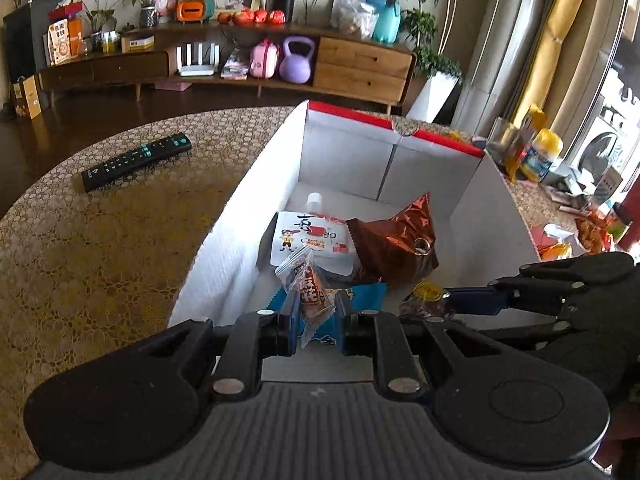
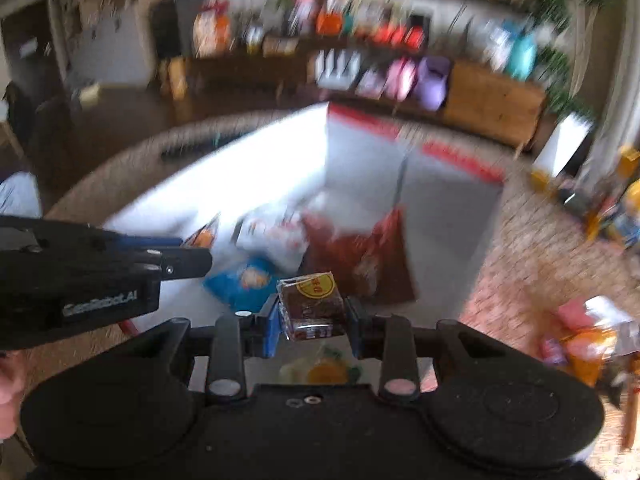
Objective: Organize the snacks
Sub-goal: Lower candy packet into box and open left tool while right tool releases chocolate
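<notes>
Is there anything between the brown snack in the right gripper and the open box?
Nothing visible. The brown snack, held by the right gripper, hangs at the open white box, above packets already inside.

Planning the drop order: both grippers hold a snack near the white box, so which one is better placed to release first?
Left gripper, probably: its clear twist-snack packet already hangs over the box; the right view is blurred.

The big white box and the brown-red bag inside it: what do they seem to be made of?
Box: probably cardboard, matte white with red rim; folded flaps and creased corners show.
Bag: likely metallised plastic film, glossy; it crinkles and glints, with a serrated edge.
</notes>
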`<action>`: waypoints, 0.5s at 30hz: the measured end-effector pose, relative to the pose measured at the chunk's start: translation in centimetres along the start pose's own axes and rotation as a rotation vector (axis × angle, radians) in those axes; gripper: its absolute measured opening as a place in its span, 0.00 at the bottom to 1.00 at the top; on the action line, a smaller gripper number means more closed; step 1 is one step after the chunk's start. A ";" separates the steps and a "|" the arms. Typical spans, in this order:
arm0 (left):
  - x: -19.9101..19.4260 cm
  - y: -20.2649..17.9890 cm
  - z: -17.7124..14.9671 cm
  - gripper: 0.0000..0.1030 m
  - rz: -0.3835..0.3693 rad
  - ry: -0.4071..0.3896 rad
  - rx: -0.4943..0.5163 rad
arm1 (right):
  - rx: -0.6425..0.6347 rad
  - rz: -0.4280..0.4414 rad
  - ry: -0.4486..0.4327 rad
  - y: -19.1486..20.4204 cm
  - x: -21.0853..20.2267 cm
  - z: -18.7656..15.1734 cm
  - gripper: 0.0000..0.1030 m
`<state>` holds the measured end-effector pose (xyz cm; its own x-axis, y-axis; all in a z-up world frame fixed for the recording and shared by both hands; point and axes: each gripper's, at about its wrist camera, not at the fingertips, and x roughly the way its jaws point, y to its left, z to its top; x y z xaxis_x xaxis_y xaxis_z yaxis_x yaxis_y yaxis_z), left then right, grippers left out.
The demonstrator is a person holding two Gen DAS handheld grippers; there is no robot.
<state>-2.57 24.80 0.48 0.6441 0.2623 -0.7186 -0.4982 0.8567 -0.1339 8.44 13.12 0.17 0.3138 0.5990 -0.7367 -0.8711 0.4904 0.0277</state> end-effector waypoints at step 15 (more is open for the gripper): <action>1.0 -0.3 0.2 0.18 0.062 0.044 0.023 | -0.088 -0.006 0.017 0.7 0.7 -0.4 0.37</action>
<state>-1.63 24.86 -0.09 0.5859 0.2961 -0.7543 -0.5227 0.8494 -0.0726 7.96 13.64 -0.57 0.3136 0.5849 -0.7480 -0.8993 0.4358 -0.0362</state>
